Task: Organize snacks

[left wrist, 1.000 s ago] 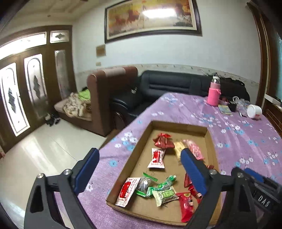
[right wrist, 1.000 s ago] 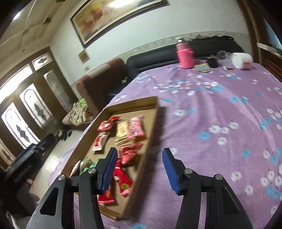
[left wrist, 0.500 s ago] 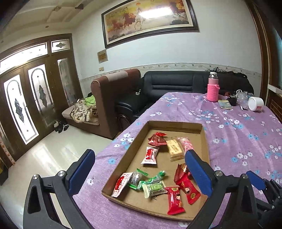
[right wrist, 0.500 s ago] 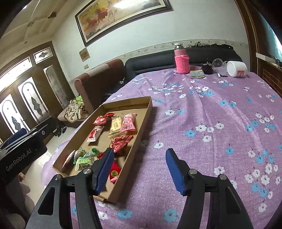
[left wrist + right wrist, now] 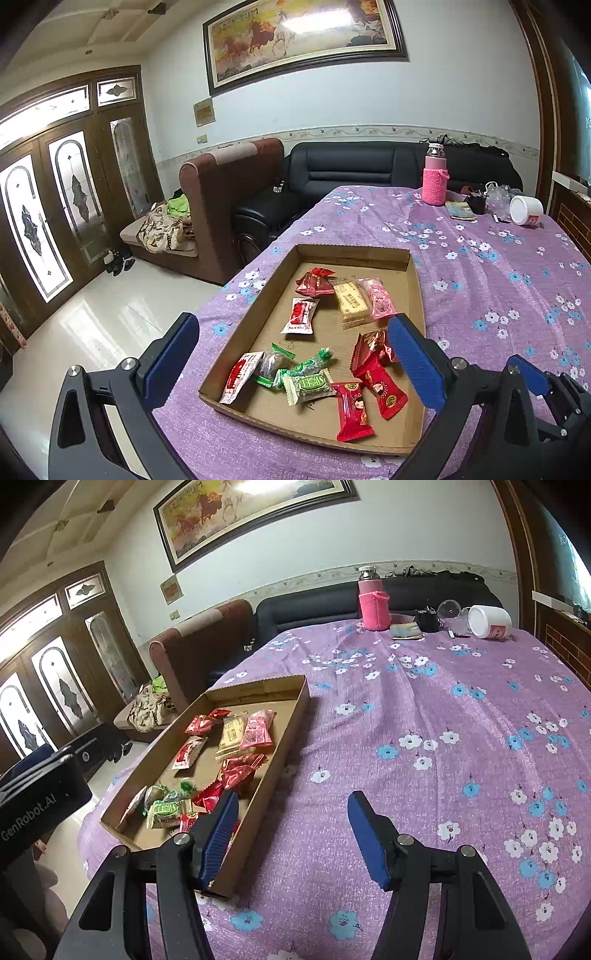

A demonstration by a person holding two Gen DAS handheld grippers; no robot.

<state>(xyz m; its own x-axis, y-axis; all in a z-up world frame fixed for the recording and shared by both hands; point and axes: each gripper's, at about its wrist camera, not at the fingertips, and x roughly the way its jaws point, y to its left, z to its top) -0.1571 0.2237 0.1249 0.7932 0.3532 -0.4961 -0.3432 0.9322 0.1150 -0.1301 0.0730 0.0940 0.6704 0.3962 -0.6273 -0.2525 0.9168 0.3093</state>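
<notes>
Cardboard tray [image 5: 416, 295] of snacks [image 5: 312, 384] ahead between wide-open left gripper [image 5: 295, 363]; right gripper [image 5: 291, 834] half-open, empty, beside tray

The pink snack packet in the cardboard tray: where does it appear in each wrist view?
Left wrist view: pink snack packet lies centre-right, at the tray's right wall.
Right wrist view: pink snack packet lies left of centre, in the tray's far half.
Shared landmark: the yellow biscuit packet beside it.

At the far end of your counter [image 5: 461, 738], a pink bottle [image 5: 373, 602] stands upright beside a small book [image 5: 406, 631], with a white jar [image 5: 489, 622] lying on its side nearby. Beyond you see a black sofa [image 5: 354, 166], a brown armchair [image 5: 221, 199] and a horse painting [image 5: 303, 33].
</notes>
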